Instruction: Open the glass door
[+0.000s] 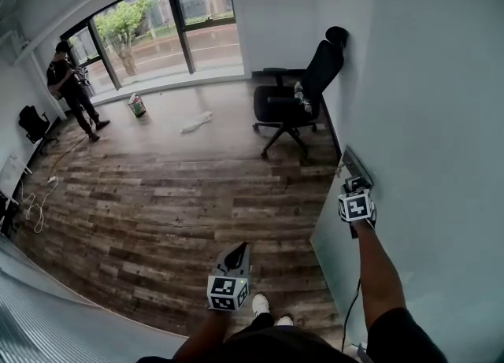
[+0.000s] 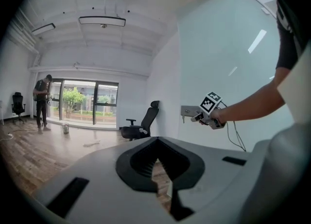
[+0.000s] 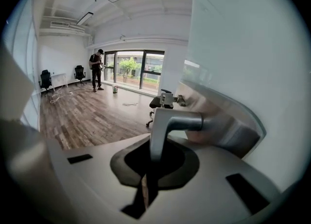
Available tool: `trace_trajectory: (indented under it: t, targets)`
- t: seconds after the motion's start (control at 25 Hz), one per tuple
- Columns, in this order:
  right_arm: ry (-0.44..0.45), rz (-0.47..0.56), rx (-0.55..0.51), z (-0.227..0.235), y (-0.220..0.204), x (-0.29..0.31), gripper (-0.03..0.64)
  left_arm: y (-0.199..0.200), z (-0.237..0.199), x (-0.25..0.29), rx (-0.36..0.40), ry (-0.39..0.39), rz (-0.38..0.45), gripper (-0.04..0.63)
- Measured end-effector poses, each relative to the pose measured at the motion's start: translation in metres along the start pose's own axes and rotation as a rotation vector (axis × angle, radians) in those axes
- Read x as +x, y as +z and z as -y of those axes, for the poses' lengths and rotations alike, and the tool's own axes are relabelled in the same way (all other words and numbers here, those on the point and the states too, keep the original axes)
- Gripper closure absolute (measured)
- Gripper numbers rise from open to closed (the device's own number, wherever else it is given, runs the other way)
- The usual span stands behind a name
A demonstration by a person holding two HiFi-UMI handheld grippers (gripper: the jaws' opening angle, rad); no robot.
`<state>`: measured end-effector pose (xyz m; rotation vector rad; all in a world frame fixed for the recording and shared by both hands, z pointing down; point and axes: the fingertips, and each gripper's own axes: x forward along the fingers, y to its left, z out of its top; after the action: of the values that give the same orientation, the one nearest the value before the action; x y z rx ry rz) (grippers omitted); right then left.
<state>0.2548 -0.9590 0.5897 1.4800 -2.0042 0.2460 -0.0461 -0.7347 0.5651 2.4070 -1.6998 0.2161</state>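
Observation:
The glass door (image 1: 337, 243) stands ajar at the right, next to the white wall. Its metal lever handle (image 3: 167, 125) hangs from a silver plate (image 1: 358, 166) on the door's edge. My right gripper (image 1: 356, 187) reaches up to that plate, shut on the handle. In the right gripper view the lever's end runs down between the closed jaws (image 3: 148, 172). The left gripper view shows the right gripper (image 2: 200, 117) at the plate (image 2: 188, 111). My left gripper (image 1: 235, 253) hangs low in the middle, over the wooden floor, shut with nothing in it (image 2: 158, 169).
A black office chair (image 1: 295, 98) stands against the wall beyond the door. A person (image 1: 72, 90) stands at the far windows (image 1: 157, 27). A small container (image 1: 137, 105) and a white scrap (image 1: 195, 122) lie on the floor, and a cable (image 1: 38, 205) runs along the left.

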Motion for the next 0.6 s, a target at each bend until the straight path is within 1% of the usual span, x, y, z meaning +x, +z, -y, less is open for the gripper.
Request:
trace_trajectory:
  t: [0.32, 0.6]
  targets:
    - [-0.034, -0.034, 0.065, 0.065, -0.011, 0.024, 0.601, -0.004, -0.021, 0.035, -0.006, -0.027, -0.019, 0.594]
    - [-0.082, -0.08, 0.082, 0.11, -0.013, 0.028, 0.603, -0.002, -0.002, 0.06, 0.008, -0.097, -0.034, 0.594]
